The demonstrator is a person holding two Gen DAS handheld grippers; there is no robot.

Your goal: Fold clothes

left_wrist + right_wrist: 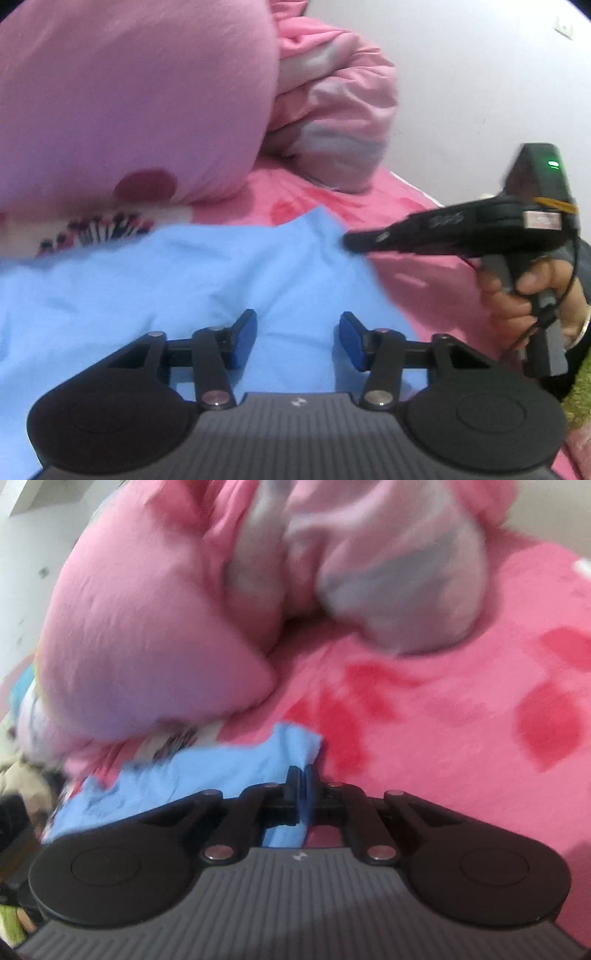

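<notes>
Left wrist view, nearest first: the left gripper (297, 339) hovers over a light blue garment (147, 288), its blue-padded fingers (245, 339) spread wide with only cloth showing in the gap, gripping nothing. The garment lies spread across a pink bedsheet (417, 273) with darker red patches. At the garment's right edge, the right gripper (351, 242) reaches in from the side, its black tips meeting the blue fabric; a person's hand (532, 295) wraps its handle, and a green light glows on the housing above.

Right wrist view shows those fingers (295, 786) pressed together, pinching a fold of the light blue garment (207, 771) near its corner, the cloth trailing away to the left over the pink bedsheet (461, 720).

Farther back, a large pink pillow (140, 99) rests on the bed just beyond the garment, with a patterned white and dark fabric (99, 225) peeking out under it. Behind that sits a bundled pink and grey blanket (332, 110), against a pale wall (480, 74).
</notes>
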